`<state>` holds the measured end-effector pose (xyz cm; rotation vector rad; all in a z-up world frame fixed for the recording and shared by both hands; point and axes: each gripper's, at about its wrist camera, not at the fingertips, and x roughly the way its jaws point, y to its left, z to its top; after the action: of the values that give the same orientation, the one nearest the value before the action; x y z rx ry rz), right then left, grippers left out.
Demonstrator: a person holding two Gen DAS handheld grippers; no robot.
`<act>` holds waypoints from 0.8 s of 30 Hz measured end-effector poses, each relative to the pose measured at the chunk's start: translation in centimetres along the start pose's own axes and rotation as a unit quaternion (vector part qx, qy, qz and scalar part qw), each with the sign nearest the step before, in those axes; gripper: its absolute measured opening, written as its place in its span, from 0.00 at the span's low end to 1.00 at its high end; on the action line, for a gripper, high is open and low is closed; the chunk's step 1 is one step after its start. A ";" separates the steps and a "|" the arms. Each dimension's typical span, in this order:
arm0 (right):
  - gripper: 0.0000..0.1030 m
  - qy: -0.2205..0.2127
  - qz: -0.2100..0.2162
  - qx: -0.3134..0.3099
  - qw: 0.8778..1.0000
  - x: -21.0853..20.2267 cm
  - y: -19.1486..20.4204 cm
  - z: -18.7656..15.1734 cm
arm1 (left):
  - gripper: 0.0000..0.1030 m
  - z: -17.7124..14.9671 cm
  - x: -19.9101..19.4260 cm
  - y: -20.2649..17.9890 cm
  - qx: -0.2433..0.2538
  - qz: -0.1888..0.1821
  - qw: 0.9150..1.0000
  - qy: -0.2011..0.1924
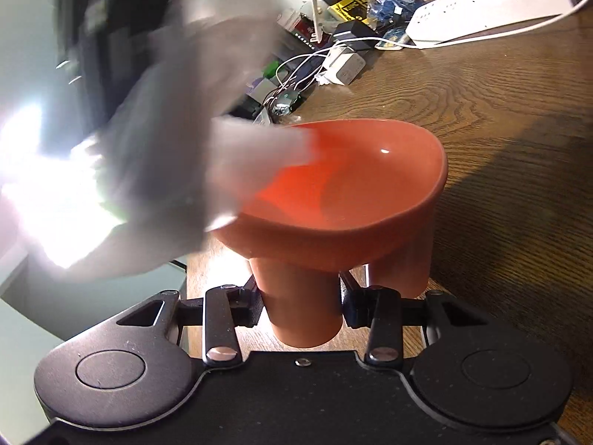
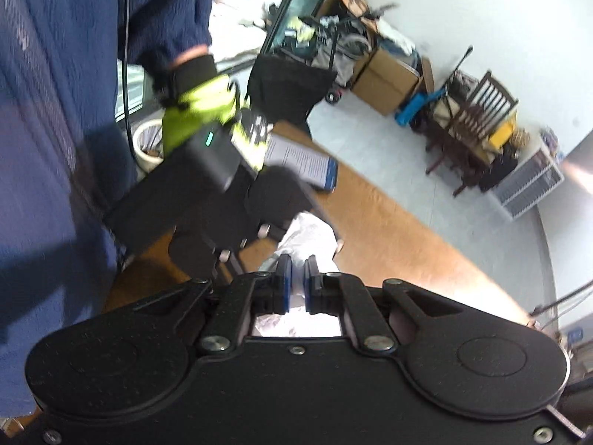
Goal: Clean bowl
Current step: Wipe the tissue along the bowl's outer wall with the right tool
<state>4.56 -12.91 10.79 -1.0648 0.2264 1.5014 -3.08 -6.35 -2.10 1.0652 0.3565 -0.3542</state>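
Wiping inside bowl, left wrist view, left to right:
- Left third of frame: blown-out glare, plus blurred white-grey cloth coming in from upper left, tip reaching over bowl's left rim into the interior.
- Centre: terracotta-orange bowl, tilted, opening facing up and toward camera, glossy highlight on inner wall. Standing on stubby cylindrical legs; left claw pinching the near leg, black pads touching it on both sides. Second leg visible just right of the pinched one.
- Right and behind: wood-grain tabletop. Upper centre to upper right: tangle of white cables, white charger brick, black-and-yellow box, white power strip.

Right wrist view, left to right:
- Left edge: blue fleece sleeve filling the side.
- Upper left of centre: gloved hand, black and hi-vis yellow, gripping the other black device, blurred; small green LED on its body.
- Centre bottom: right claw pressed nearly together, blue pads clamping crumpled white cloth; cloth also showing through the gap below the pads.
- Bowl hidden in this view, cannot tell its position here.
- Right: tabletop edge, pale floor, cardboard box, wooden chair, white crate at far right.
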 end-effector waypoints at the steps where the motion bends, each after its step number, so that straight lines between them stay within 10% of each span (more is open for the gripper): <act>1: 0.07 0.001 -0.006 -0.005 1.000 0.1 -0.5 0.3 | 0.39 0.0 -0.1 -0.1 0.004 0.001 1.000 -0.002; 10: 0.07 0.075 -0.048 0.040 0.995 1.8 -4.1 -4.4 | 0.38 -0.1 -1.0 -0.9 0.008 0.010 1.000 -0.024; 24: 0.07 0.177 0.032 0.133 0.975 5.0 -1.0 -13.1 | 0.38 -0.7 -0.6 0.7 -0.080 -0.020 0.997 0.001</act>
<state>12.41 -18.05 0.36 -1.1077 0.6981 1.2841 -3.37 -5.32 -1.64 0.9027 0.4016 -0.3542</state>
